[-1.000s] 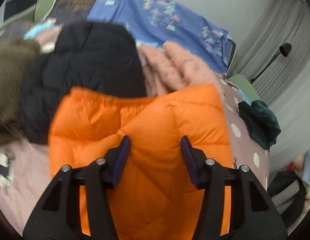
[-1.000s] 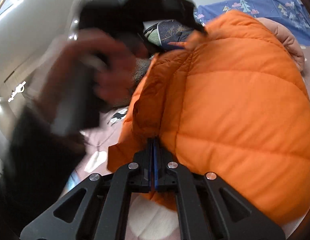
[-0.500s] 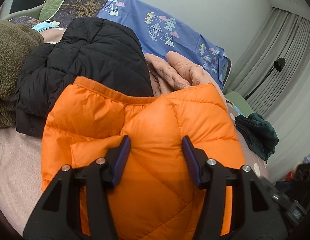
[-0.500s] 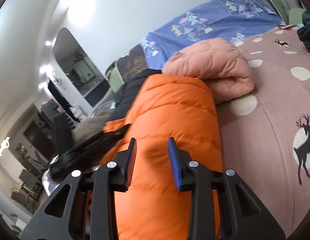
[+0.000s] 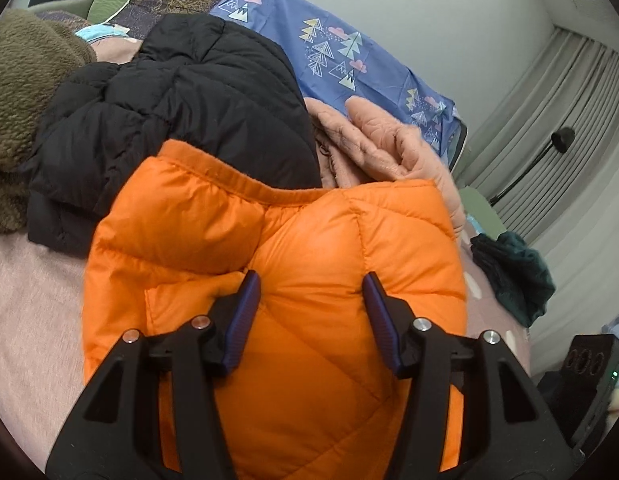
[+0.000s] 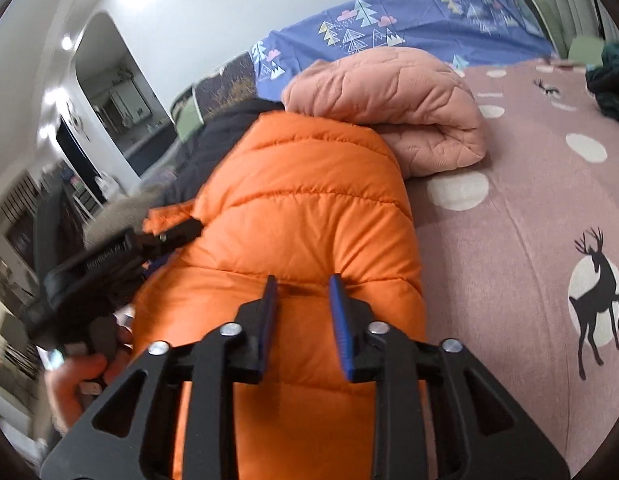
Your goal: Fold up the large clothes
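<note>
An orange puffer jacket [image 5: 309, 240] lies folded into a thick bundle on the pink bedspread [image 5: 25, 320]; it also shows in the right wrist view [image 6: 309, 208]. My left gripper [image 5: 311, 286] is open, its jaws resting on top of the bundle with nothing pinched. My right gripper [image 6: 301, 288] is open with a narrower gap, its tips against the jacket's near end. The left gripper's body and the hand holding it show in the right wrist view [image 6: 109, 264] at the jacket's left side.
A black puffer jacket [image 5: 181, 112] lies behind the orange one, a brown fleece [image 5: 25, 92] to its left, a folded pink quilted garment [image 6: 389, 112] to the right. A dark green garment [image 5: 513, 276] lies at the bed's far right. Blue patterned pillows [image 5: 349, 56] line the wall.
My right gripper has let go of the orange jacket's edge, opened, and now rests on the bundle's near end. The left gripper stayed open over the jacket and steadied.
</note>
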The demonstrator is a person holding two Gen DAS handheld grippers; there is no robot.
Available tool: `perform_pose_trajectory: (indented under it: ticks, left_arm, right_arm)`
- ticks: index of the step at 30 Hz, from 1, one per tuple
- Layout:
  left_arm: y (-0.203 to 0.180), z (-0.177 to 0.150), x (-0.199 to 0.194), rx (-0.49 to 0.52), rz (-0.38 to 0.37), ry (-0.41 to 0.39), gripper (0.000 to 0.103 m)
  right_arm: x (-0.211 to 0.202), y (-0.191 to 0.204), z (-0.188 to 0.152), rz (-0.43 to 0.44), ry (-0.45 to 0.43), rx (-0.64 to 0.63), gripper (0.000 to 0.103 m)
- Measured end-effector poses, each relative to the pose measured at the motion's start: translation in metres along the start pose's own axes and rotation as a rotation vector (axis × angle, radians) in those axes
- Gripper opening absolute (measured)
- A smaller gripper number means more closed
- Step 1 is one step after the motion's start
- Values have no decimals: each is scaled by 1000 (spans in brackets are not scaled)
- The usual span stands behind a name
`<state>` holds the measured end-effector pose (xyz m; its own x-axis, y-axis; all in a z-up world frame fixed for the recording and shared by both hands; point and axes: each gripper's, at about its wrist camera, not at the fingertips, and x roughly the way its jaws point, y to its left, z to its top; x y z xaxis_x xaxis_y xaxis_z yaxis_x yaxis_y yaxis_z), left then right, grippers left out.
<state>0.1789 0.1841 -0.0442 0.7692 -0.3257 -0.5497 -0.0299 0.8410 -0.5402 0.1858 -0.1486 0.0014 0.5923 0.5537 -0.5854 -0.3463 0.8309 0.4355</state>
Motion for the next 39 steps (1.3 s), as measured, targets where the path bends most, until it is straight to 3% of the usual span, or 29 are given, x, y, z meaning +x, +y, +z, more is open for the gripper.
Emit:
perform_pose_trajectory:
  ticks: [1,2,3,5,6,9,11,15,17,21,24,27,33,39]
  left_arm:
    - [-1,0,-7,-5,-8,-7,62]
    - [-2,-1,-15,-4,-15,-18,73]
    - [-5,-2,-25,7,-2,-35,80]
    - [-9,-6,-40,34,78,-60,83]
    - [-10,-8,-48,52,152,-75,89]
    - [-10,-16,-57,110,349,-76,93]
    - [-1,-21,-55,107,362,-23,96]
    - [19,-20,-51,24,266,75,98]
    - [33,-19,-47,-51,169,136,98]
    - [71,-30,-29,-298,-112,297,98]
    - [76,-40,-25,-359,-219,345,98]
    - [62,-44,-18,-310,-272,392,98]
    - [45,-46,-1,-259,-281,394,100]
    - [32,-50,-14,-204,-294,379,74]
  right_arm:
    - [-9,-3,2,0,-11,9,44]
    - [-15,-4,3,-9,-22,12,54]
    - [-21,-8,4,-29,-34,9,57]
    - [-25,-15,7,-40,-26,11,65]
    - [-23,-21,8,-41,-5,23,69]
    - [-9,-36,8,10,82,77,74]
    - [-3,-42,7,75,115,119,77]
    - [9,-53,2,205,206,181,83]
    - [12,-57,2,259,237,192,85]
    - [10,-64,0,320,249,227,85]
    - [7,-62,-2,338,249,205,85]
    - [15,-64,-3,337,267,207,88]
    - [40,-79,-9,423,291,330,92]
    - [22,-75,-19,460,248,351,66]
